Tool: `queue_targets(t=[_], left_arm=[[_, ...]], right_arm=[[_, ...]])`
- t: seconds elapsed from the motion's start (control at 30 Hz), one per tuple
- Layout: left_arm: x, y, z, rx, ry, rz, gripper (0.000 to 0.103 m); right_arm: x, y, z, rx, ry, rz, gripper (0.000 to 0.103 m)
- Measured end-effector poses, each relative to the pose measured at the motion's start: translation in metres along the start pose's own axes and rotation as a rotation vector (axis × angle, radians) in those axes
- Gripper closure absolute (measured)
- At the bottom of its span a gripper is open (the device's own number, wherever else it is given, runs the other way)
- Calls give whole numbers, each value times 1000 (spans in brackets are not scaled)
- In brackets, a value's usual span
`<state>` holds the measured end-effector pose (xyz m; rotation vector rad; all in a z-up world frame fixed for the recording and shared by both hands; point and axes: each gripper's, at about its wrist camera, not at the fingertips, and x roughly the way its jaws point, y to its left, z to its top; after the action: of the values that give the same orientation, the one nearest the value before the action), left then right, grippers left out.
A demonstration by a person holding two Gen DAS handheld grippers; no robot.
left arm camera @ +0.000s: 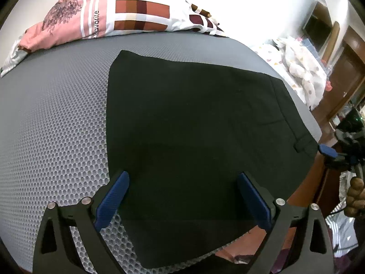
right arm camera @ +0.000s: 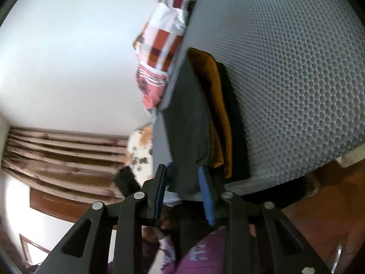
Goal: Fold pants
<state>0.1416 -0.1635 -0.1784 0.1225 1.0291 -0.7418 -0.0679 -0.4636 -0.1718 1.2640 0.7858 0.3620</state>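
Observation:
Black pants [left arm camera: 194, 118] lie folded and flat on the grey mesh mattress [left arm camera: 57, 118], reaching its near and right edges. Just above their near end my left gripper [left arm camera: 182, 174] stands open, its blue pads wide apart and nothing pinched. At the mattress's right edge is my right gripper [left arm camera: 328, 151], beside the pants' waistband. In the right wrist view, rolled sideways, the pants' dark edge [right arm camera: 187, 137] hangs between the jaws of the right gripper [right arm camera: 181, 167]. These stand partly open with slack around the cloth. An orange-brown layer [right arm camera: 216, 114] shows beside that edge.
A pink and checked quilt [left arm camera: 127, 16] lies along the mattress's far side. White spotted bedding [left arm camera: 301, 73] is heaped at the back right, before a wooden door [left arm camera: 349, 75]. A hand [left arm camera: 355, 194] holds the right gripper over the brown floor [right arm camera: 319, 205].

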Motion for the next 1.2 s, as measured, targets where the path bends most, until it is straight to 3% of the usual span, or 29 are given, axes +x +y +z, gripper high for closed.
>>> queue_targets(t=[0.1, 0.17, 0.37, 0.47, 0.57, 0.7, 0.8, 1.03, 1.07, 1.13, 1.2], left_arm=[[0, 0, 0, 3, -2, 0, 7], [1, -1, -1, 9, -6, -1, 5], [2, -3, -1, 16, -10, -3, 3], [2, 0, -1, 2, -17, -21, 3], [0, 3, -2, -11, -30, -36, 3], [-1, 5, -2, -21, -38, -42, 3], [0, 4, -2, -17, -35, -38, 2], [3, 0, -2, 1, -36, -23, 1], [4, -1, -2, 4, -36, -18, 1], [4, -2, -2, 4, -35, -11, 1], [5, -1, -1, 2, -36, -9, 1]], right_arm=[[-7, -2, -3, 15, 12, -12, 54], [-4, -7, -7, 28, 23, -52, 53], [0, -19, -7, 80, -4, -31, 53], [-6, -6, -6, 49, -42, -88, 53], [-21, -1, -9, 61, -81, -57, 52], [-12, -2, -13, 92, -62, 18, 49], [9, -5, -10, 98, -53, -35, 48], [21, -14, 0, 134, -75, -17, 48], [21, -11, 2, 114, -83, -32, 49], [20, -4, 5, 68, -98, -71, 89], [23, 2, 5, 23, -77, -143, 88]])
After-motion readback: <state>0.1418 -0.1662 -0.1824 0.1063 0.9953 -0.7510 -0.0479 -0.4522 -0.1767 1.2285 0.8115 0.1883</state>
